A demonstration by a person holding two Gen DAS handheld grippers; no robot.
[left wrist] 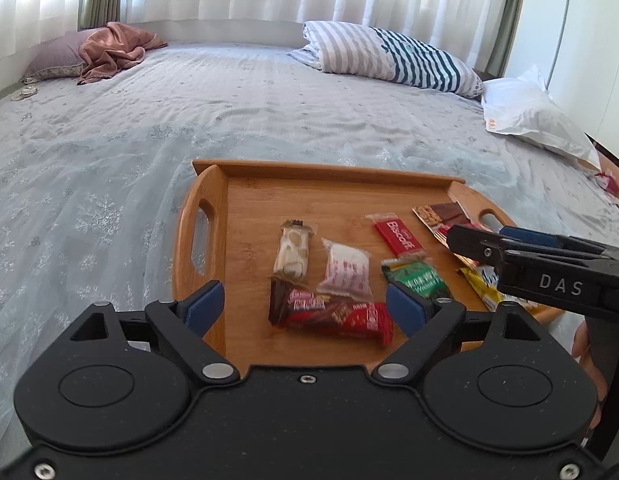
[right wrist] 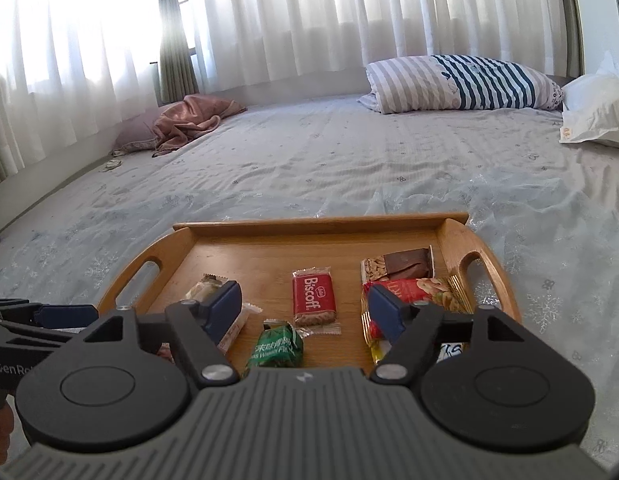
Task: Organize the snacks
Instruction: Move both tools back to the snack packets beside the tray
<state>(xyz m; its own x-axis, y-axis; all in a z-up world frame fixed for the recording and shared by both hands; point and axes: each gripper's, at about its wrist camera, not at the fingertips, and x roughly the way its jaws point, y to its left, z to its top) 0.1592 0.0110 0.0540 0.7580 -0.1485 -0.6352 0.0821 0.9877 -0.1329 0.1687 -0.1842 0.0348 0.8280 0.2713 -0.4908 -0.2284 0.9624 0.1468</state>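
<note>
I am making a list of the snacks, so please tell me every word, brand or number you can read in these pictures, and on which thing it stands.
"Biscoff" on the red biscuit packet on the wooden tray.
"DAS" on the right gripper, on its black body.
"GenRo", cut off, on the left gripper, on its body.
Green packet: print too blurred to read.
Red chocolate bar, white packet and white bag: print unreadable.

Both wrist views look obliquely down, close over the shared wooden tray (left wrist: 213, 188), left camera leftmost.
</note>
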